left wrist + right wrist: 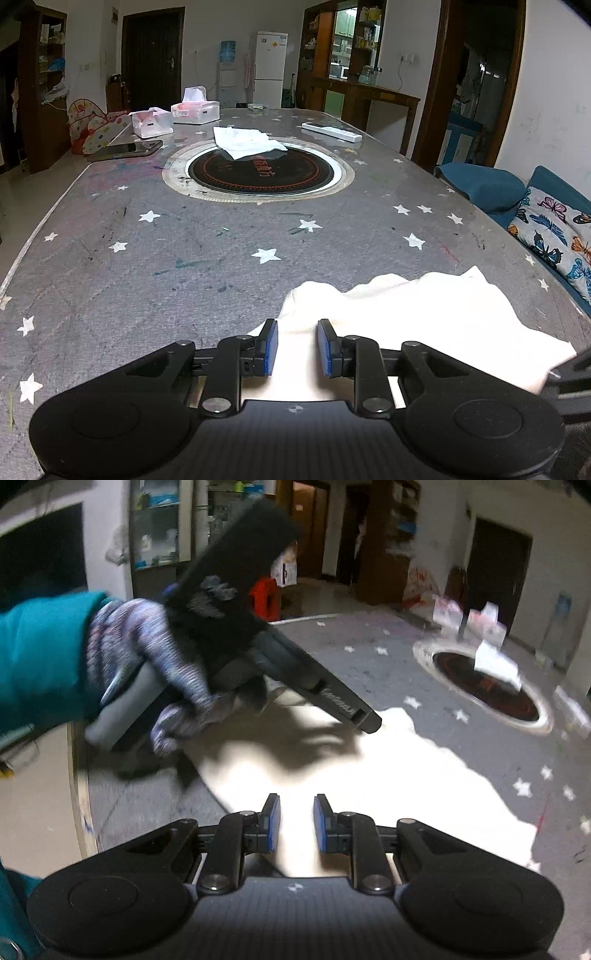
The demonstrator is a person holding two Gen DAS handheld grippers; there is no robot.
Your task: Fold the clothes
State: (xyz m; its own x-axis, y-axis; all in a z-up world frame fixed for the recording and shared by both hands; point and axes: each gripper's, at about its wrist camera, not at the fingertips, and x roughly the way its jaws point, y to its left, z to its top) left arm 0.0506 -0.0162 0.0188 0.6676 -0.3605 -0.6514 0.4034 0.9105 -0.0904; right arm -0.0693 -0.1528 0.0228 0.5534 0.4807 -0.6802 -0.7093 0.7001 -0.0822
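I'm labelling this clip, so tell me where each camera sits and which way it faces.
Left wrist: on the left gripper, looking down the star-print table over the cream garment; open jaws show.
Right wrist: on the right gripper, looking leftward across the table; gloved hand, teal sleeve, left gripper show.
Shared: garment, round hotplate.
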